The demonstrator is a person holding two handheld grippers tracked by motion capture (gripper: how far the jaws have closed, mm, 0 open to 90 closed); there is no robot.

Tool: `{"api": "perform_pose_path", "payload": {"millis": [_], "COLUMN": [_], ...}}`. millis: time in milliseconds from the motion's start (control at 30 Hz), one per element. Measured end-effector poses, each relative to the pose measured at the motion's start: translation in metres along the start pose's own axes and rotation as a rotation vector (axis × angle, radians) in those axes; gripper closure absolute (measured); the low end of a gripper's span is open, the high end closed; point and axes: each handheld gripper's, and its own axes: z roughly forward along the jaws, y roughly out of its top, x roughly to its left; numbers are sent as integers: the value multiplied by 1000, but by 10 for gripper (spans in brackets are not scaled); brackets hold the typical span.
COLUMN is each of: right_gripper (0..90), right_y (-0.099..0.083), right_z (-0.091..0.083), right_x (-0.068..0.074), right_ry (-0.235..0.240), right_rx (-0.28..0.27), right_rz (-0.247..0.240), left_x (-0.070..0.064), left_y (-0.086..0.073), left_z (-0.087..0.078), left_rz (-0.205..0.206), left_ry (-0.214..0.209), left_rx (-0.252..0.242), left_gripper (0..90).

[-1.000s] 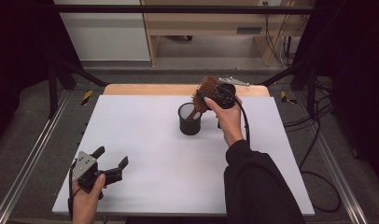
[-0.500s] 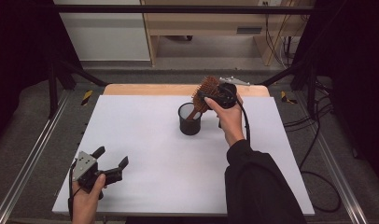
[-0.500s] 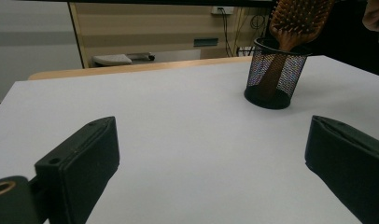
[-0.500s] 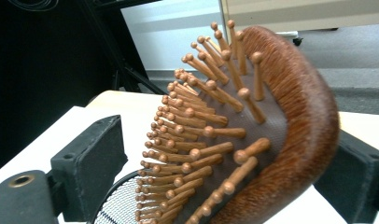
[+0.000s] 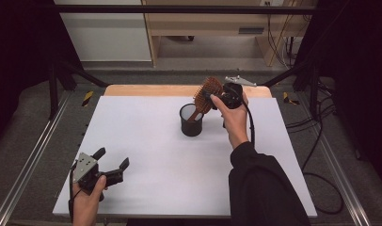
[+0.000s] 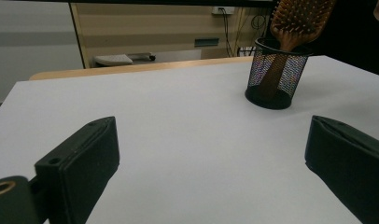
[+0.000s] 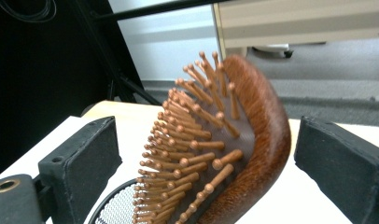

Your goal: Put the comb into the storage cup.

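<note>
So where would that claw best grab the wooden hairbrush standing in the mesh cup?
Probably the paddle head of the hairbrush: it sticks up above the mesh cup, with the handle down inside. The right claw, open, comes from the side, one jaw facing the bristles, the other the smooth back.

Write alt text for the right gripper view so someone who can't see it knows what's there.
A brown wooden paddle hairbrush with peg bristles stands close up between the right gripper's two open black jaws, which do not touch it. The rim of a black wire-mesh cup shows below the brush, on the white table.
</note>
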Motion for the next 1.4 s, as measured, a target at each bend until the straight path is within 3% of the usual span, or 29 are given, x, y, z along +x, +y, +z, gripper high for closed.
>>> {"api": "perform_pose_path", "payload": {"millis": [300, 500, 733, 1033, 1400], "right_gripper": [85, 148, 137, 90, 66], "right_y": [4, 6, 10, 13, 17], "right_z": [-14, -23, -34, -45, -60], "right_x": [1, -1, -3, -3, -11], "right_ry": [17, 12, 14, -10, -71], "right_rx": [-41, -59, -86, -106, -181], "right_rz": [-5, -36, -56, -88, -111], "left_x": [0, 0, -1, 1, 9], "left_y": [0, 1, 1, 1, 2], "left_z": [0, -1, -1, -2, -5], "left_rz": [1, 0, 3, -1, -12], "left_ry": [-1, 0, -1, 4, 14], "left_rx": [-2, -14, -16, -16, -31], "left_gripper": [32, 32, 32, 32, 32]}}
